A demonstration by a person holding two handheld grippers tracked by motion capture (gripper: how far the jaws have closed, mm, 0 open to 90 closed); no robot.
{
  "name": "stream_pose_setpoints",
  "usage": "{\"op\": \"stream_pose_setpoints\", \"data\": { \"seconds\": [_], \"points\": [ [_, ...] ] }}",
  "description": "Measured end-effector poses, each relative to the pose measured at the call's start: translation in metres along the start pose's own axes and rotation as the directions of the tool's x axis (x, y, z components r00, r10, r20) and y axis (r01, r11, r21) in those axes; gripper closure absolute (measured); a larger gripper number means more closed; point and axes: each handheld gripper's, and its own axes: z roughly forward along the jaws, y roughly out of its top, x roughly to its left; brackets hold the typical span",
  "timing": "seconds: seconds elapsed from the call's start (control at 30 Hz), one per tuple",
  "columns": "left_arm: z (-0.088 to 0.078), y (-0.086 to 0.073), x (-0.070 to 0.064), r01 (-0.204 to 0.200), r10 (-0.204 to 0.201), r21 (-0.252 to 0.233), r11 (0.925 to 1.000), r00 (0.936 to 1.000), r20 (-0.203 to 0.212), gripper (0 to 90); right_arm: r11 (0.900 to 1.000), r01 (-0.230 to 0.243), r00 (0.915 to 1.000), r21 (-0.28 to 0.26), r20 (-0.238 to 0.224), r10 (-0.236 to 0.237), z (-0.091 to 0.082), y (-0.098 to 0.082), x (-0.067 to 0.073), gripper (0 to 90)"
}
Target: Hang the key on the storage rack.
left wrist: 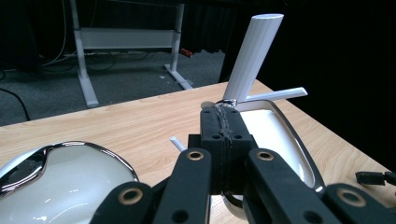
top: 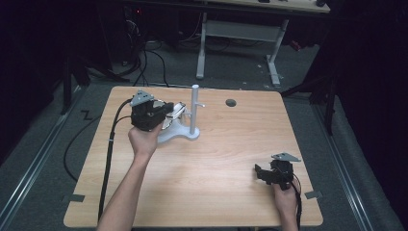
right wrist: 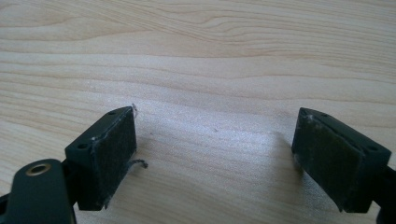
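The left gripper (left wrist: 223, 112) has its jaws pressed together on a thin silvery thing, too small to name, just before the white post (left wrist: 251, 58) of the stand (top: 182, 132); the right gripper (right wrist: 215, 154), jaws spread, hovers over bare table (right wrist: 210, 56), well apart from the stand

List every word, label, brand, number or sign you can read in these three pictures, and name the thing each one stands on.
None: no readable text shows in any of the pictures.
The left tool, the right tool, the white stand and the wooden table bear no print, label or number.
The clutter on the floor behind the table is too dark and small to show any writing.
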Motion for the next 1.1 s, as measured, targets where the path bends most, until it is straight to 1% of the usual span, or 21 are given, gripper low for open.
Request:
{"op": "stream_pose_setpoints", "data": {
  "seconds": [0.07,0.1,0.13,0.17,0.2,0.4,0.6,0.8,1.1],
  "points": [
    [0.002,-0.001,-0.002,-0.002,0.002,-0.003,1.0,1.0,0.001,89.8,1.0,0.0,1.0,0.0,0.0,0.0,0.0,0.0,0.0,14.0],
    [0.004,-0.001,-0.004,-0.008,0.009,-0.01,0.9999,0.9999,0.011,89.8,1.0,0.0,1.0,0.0,0.0,0.0,0.0,0.0,0.0,14.0],
    [0.005,-0.002,-0.005,-0.013,0.013,0.0,0.9999,0.9999,0.002,89.8,1.0,0.0,1.0,0.0,0.0,0.0,0.0,0.0,0.0,14.0],
    [0.006,-0.002,-0.006,-0.02,0.02,-0.006,0.9998,0.9997,0.011,89.8,1.0,0.0,1.0,0.0,0.0,0.0,0.0,0.0,0.0,14.0],
    [0.006,-0.002,-0.007,-0.021,0.021,0.003,0.9998,0.9998,0.002,89.8,1.0,0.0,1.0,0.0,0.0,0.0,0.0,0.0,0.0,14.0],
    [0.008,-0.008,-0.01,-0.019,0.019,0.012,0.9997,0.9998,0.012,89.8,1.0,0.002,1.0,-0.001,0.0,-0.002,0.0,0.0,0.0,14.0],
    [0.012,-0.015,-0.015,-0.045,0.045,0.043,0.9981,0.9989,0.015,89.8,1.0,0.0,1.0,0.0,0.0,0.0,0.0,0.0,0.0,14.0],
    [0.015,-0.023,-0.018,-0.051,0.05,0.058,0.997,0.9986,0.018,89.7,1.0,0.002,1.0,-0.001,0.0,-0.002,0.0,0.0,0.0,14.0],
    [0.021,-0.033,-0.021,-0.078,0.078,0.092,0.9928,0.9969,-0.005,89.7,1.0,0.001,1.0,0.0,0.0,-0.001,0.0,0.0,0.0,14.0]
  ]
}}
